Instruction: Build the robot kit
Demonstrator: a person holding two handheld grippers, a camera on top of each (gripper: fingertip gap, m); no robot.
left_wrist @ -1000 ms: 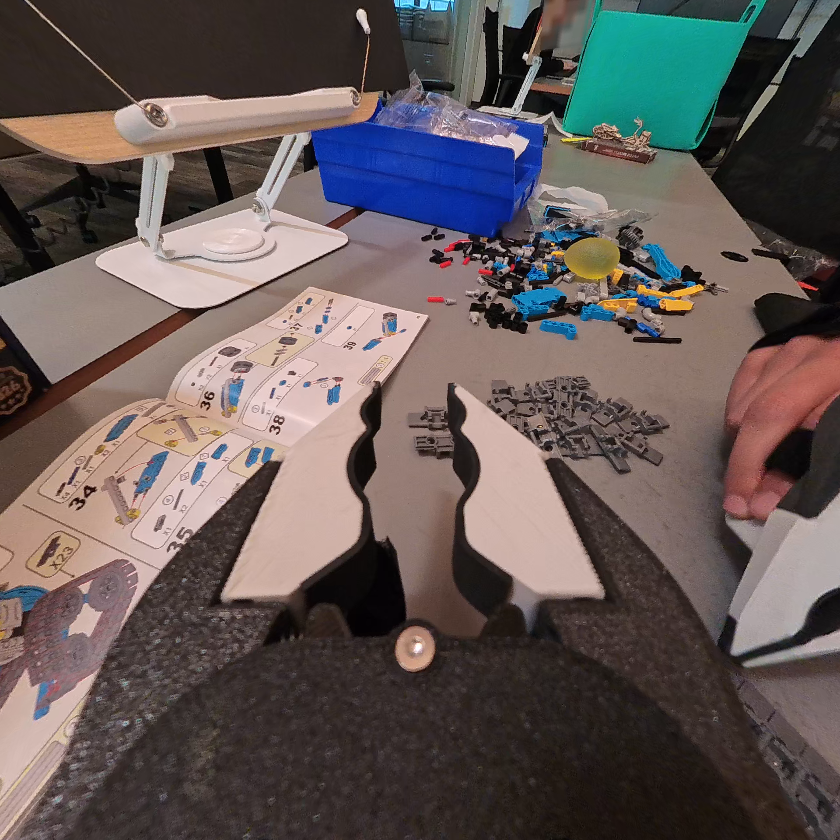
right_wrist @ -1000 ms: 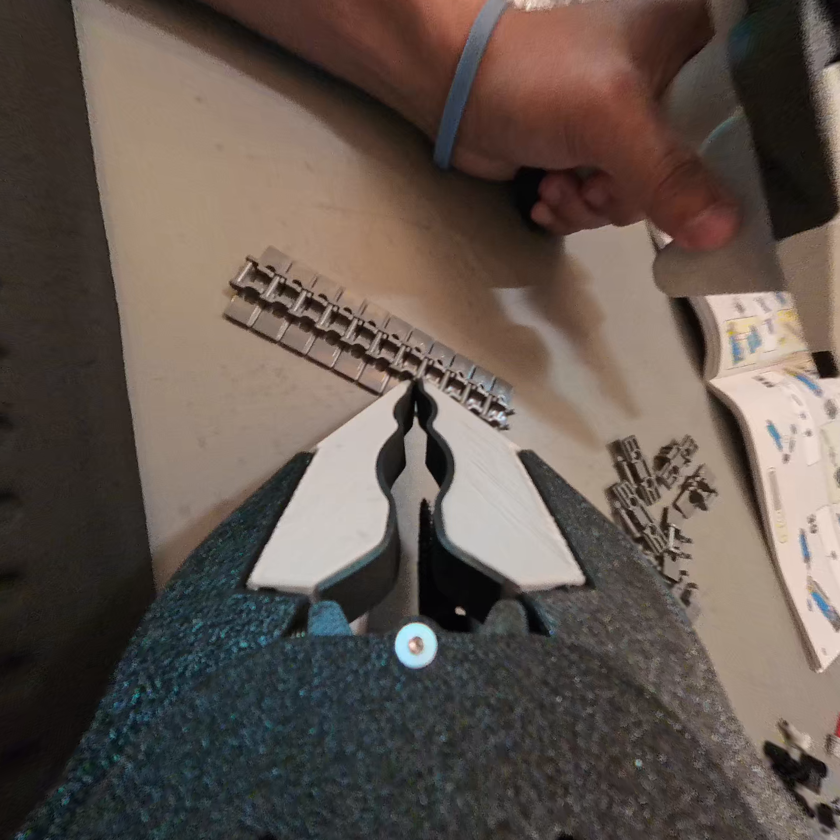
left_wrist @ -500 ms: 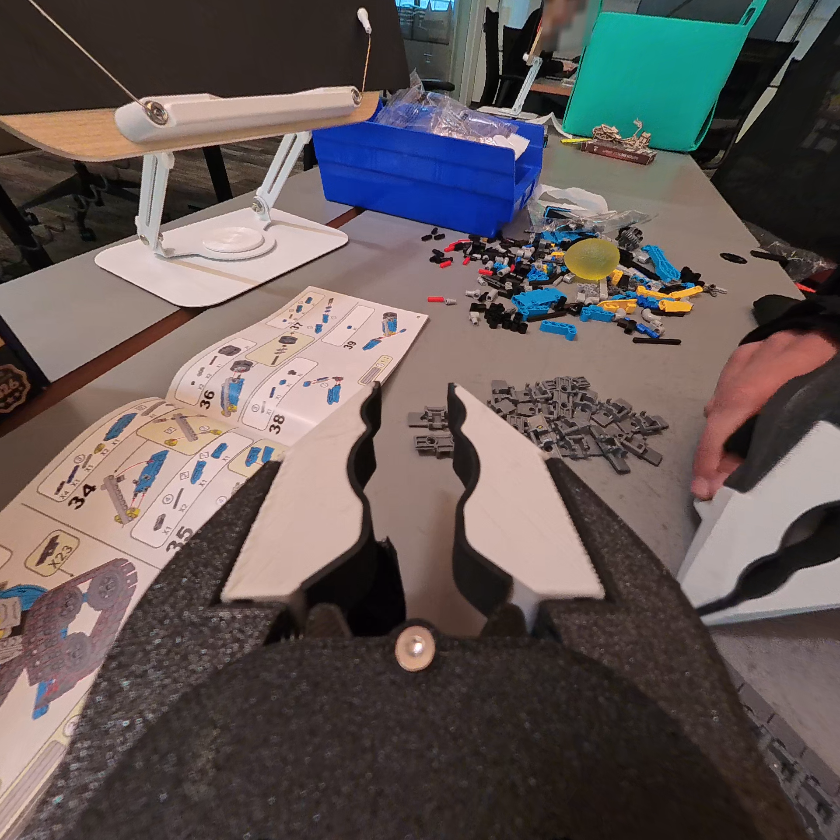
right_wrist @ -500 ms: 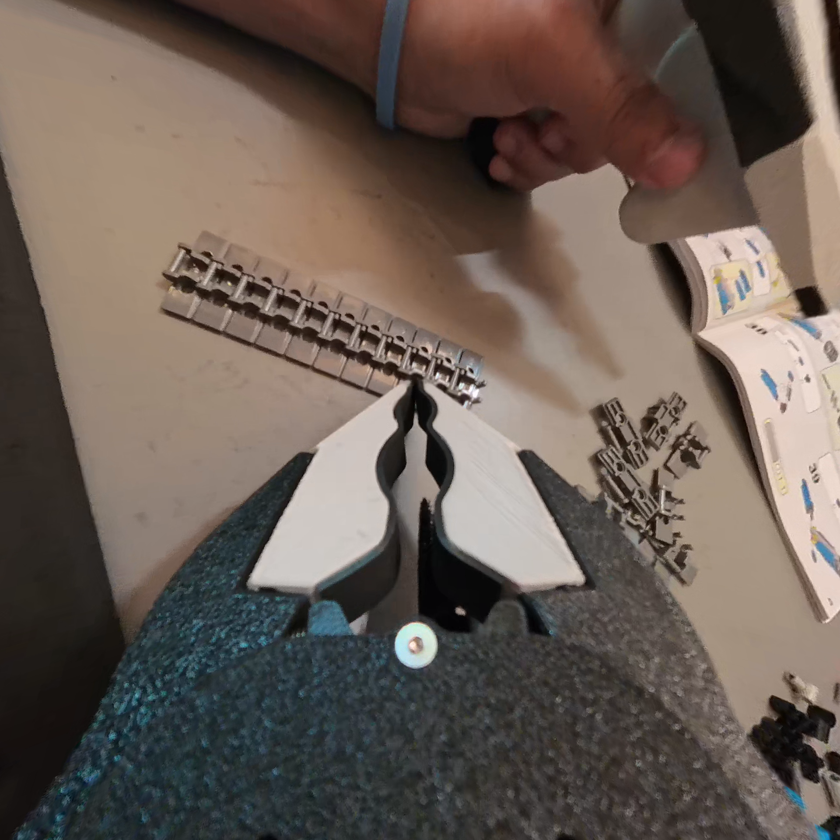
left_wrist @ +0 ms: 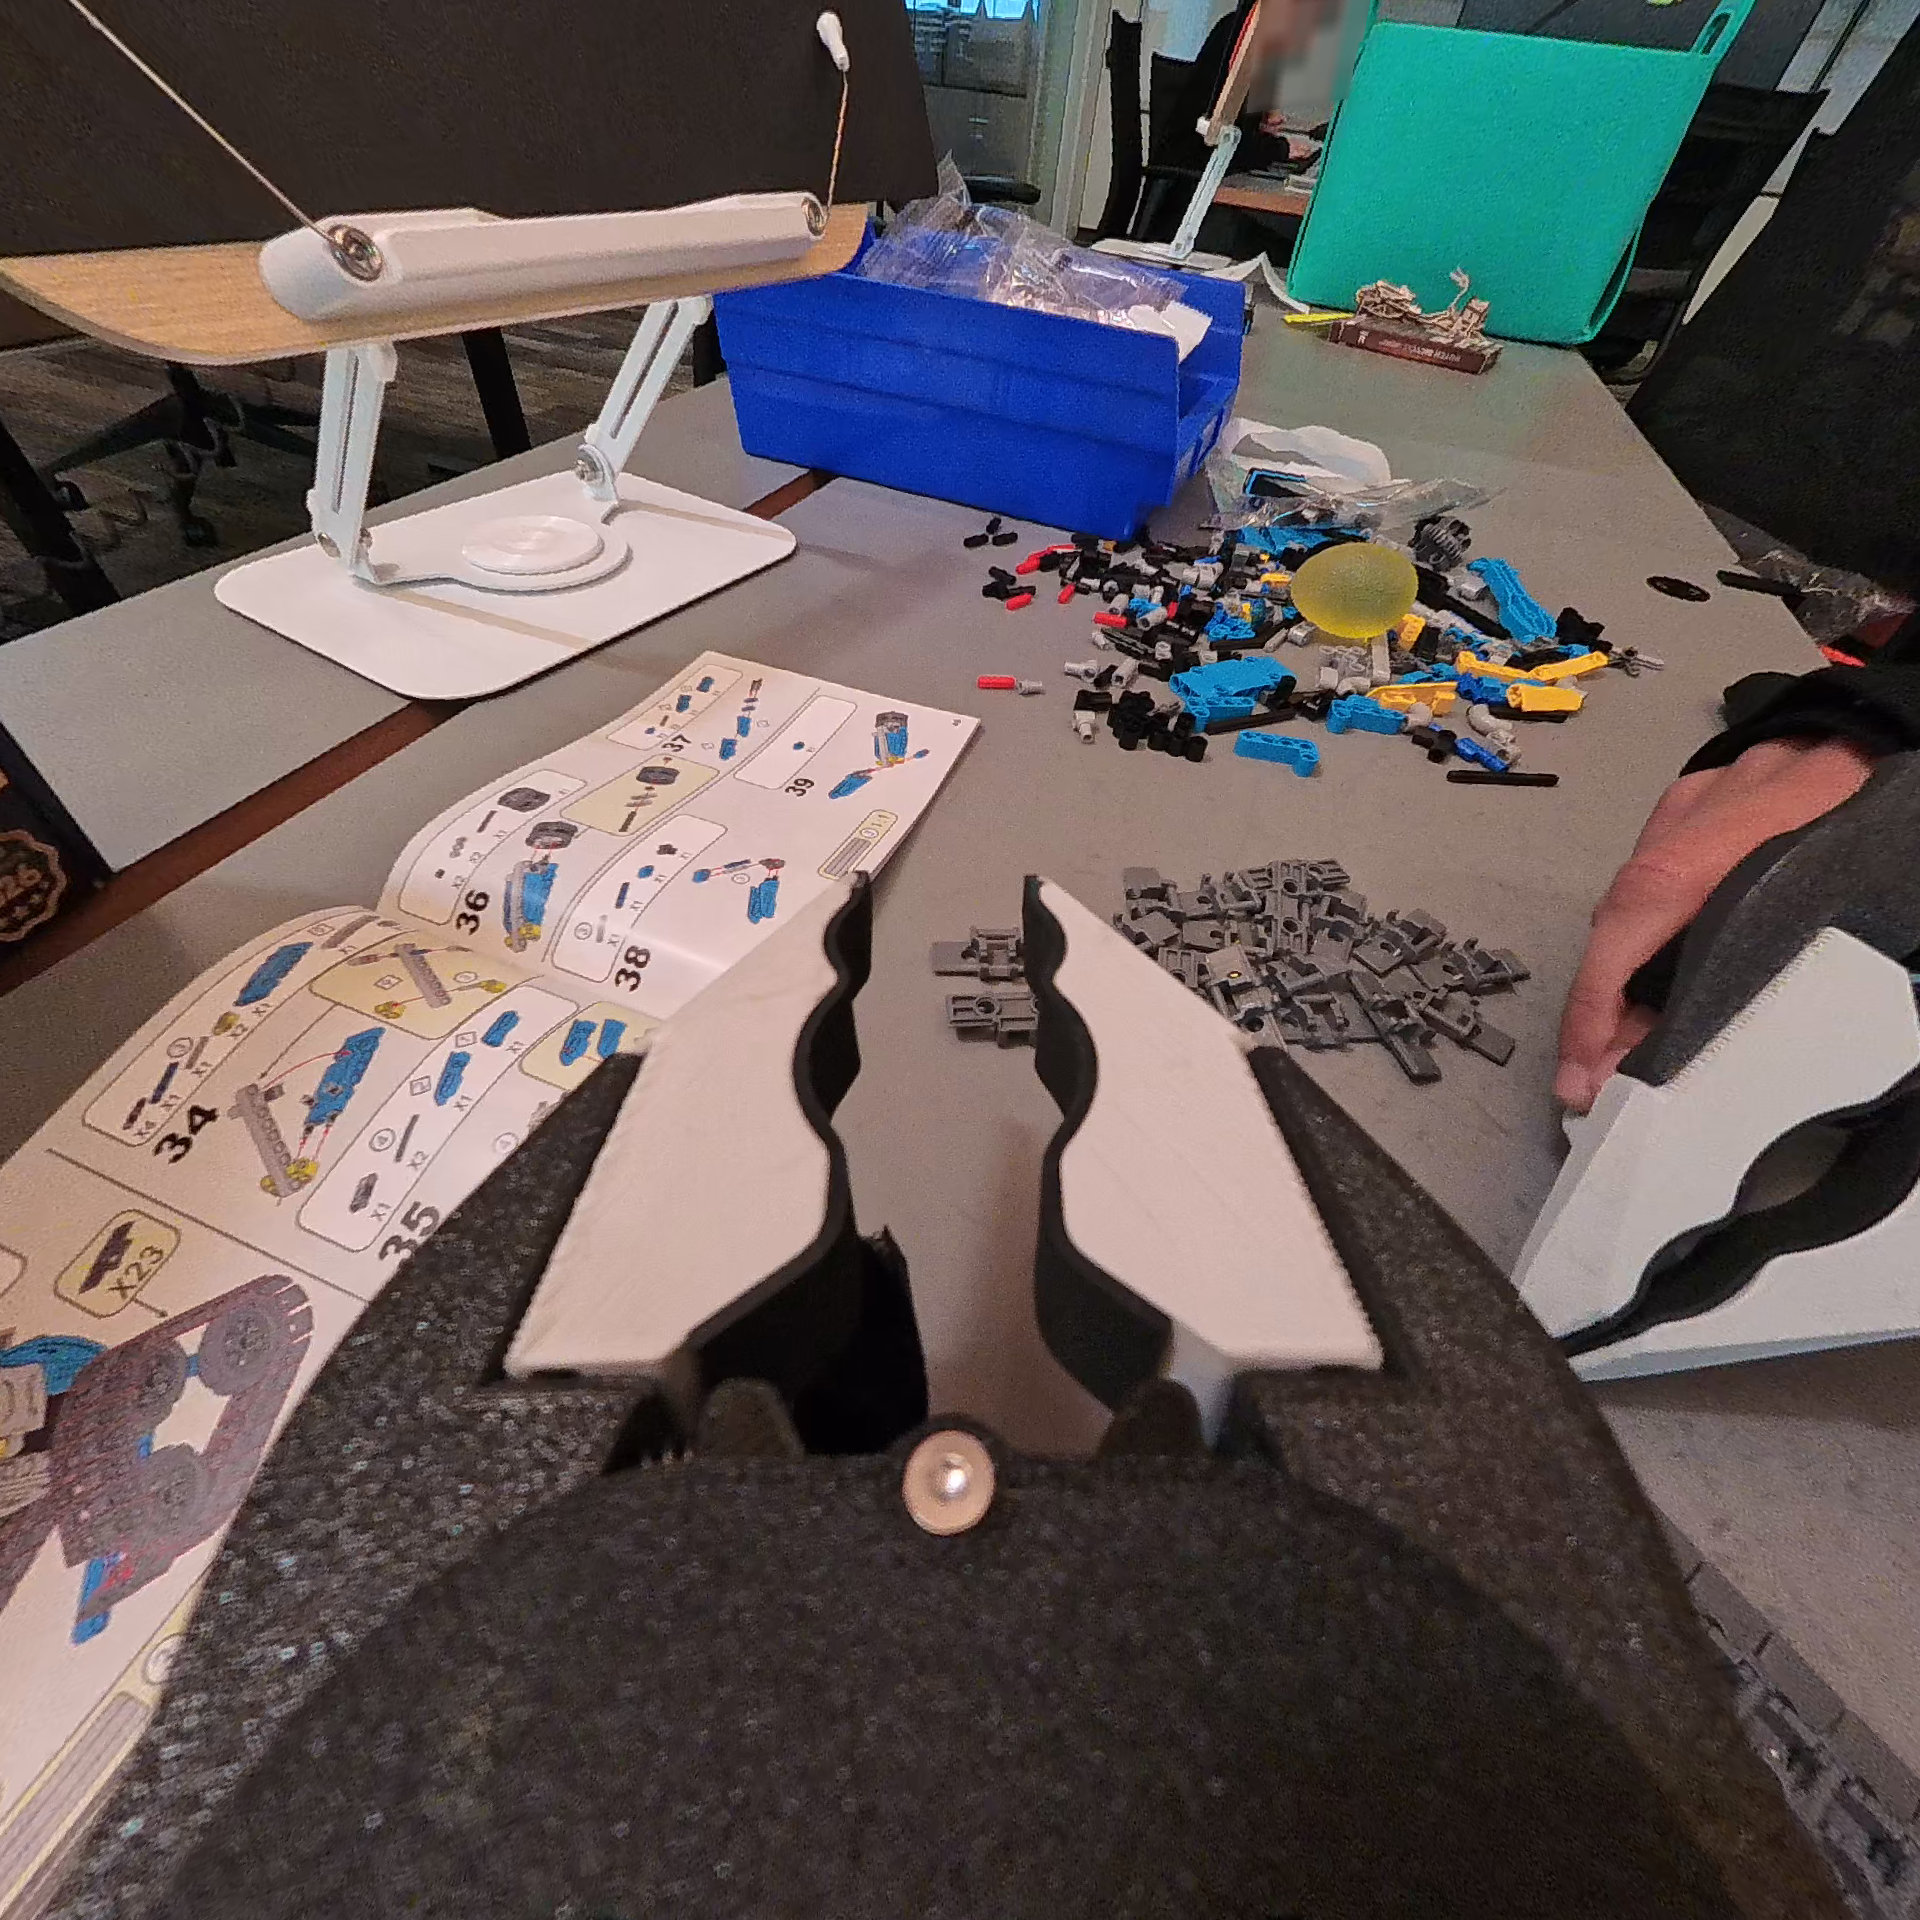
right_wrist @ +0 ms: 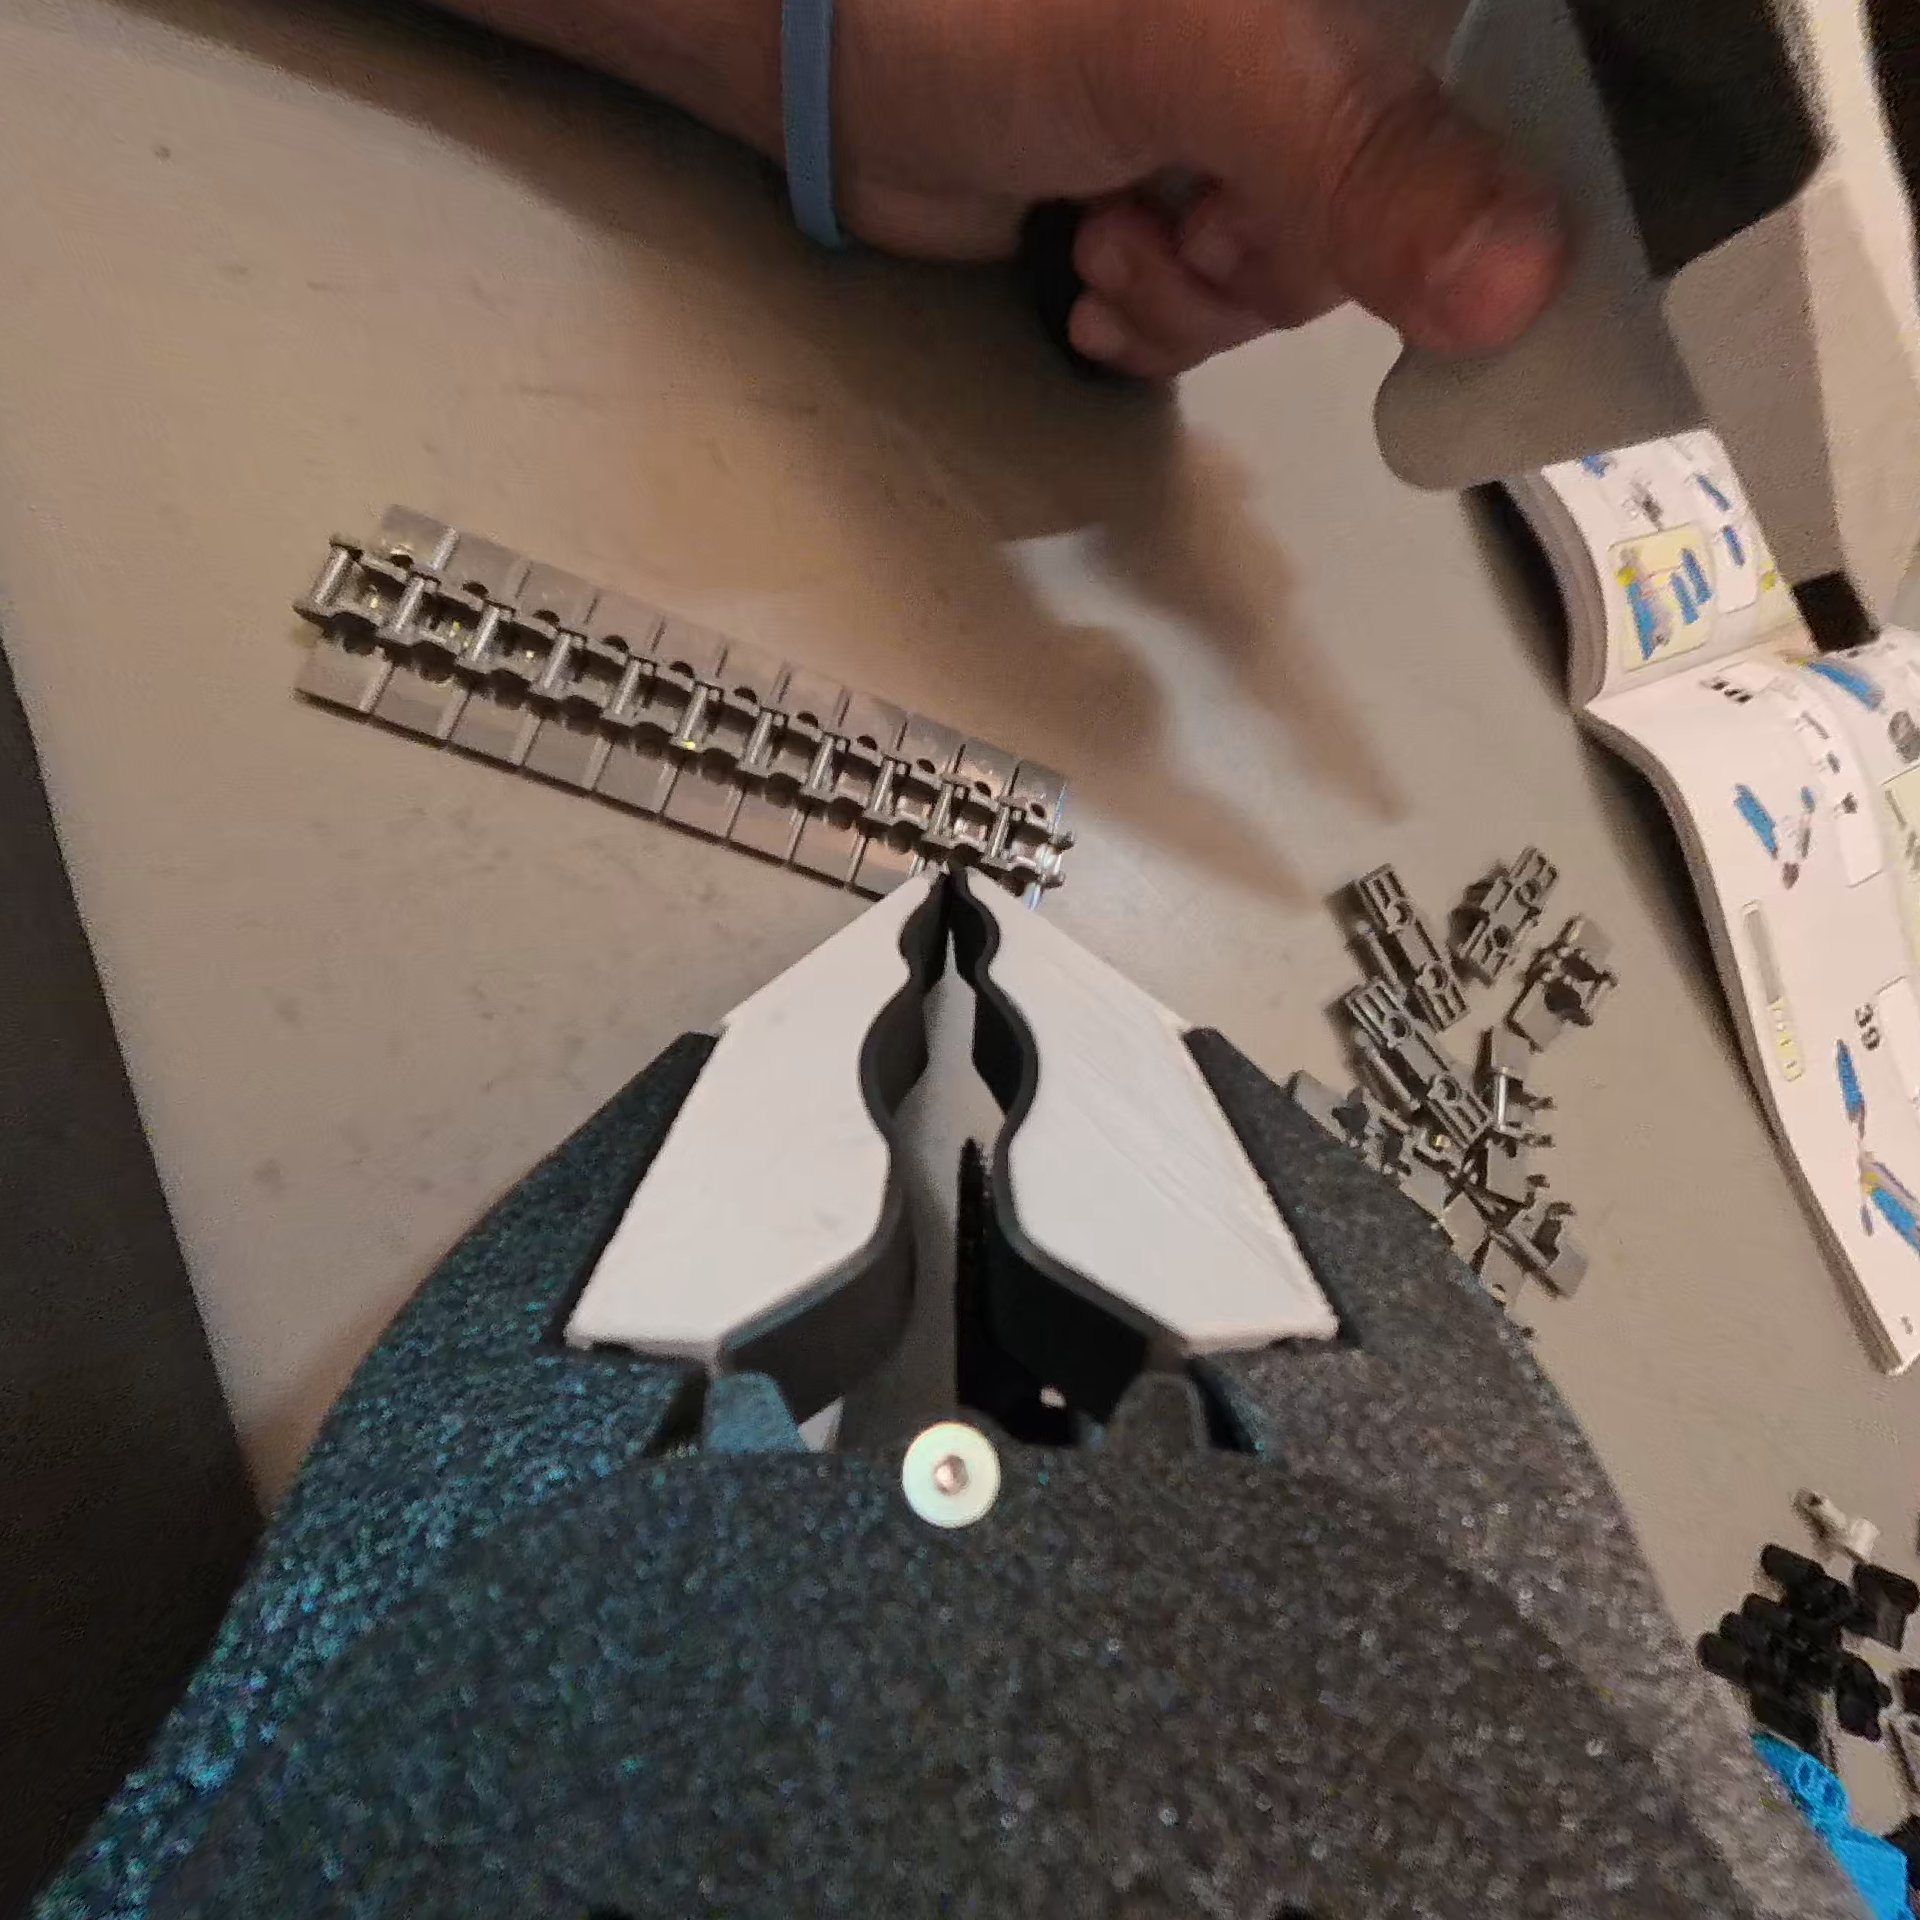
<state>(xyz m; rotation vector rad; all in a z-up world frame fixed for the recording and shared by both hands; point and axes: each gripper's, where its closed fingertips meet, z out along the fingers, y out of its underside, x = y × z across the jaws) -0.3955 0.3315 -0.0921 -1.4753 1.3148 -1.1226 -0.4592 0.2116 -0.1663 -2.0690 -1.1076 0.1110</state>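
My left gripper [left_wrist: 943, 896] hangs over the grey surface [left_wrist: 1091, 821] with its jaws partly open and nothing between them. Two loose grey links [left_wrist: 985, 982] lie just past its tips, and a pile of grey links [left_wrist: 1314, 961] lies beside them. An open instruction booklet [left_wrist: 436, 997] with printed pictures and step numbers lies toward the left edge; I will not read them out. Only the left wrist view shows the far side of the surface: a heap of blue, black and yellow bricks [left_wrist: 1320, 665] with a see-through yellow ball [left_wrist: 1354, 601] on it, a blue bin [left_wrist: 977, 405] holding plastic bags, a white stand [left_wrist: 499, 561], and a green folder [left_wrist: 1496, 166] near the far edge. Only the right wrist view shows a joined strip of grey links [right_wrist: 675, 707] lying flat near the edge of the surface. My right gripper [right_wrist: 948, 881] has its jaws closed tip to tip, right at the near end of that strip; I cannot tell if they pinch a link. A hand [right_wrist: 1195, 177] with a blue wristband [right_wrist: 805, 125] holds the other tool there.
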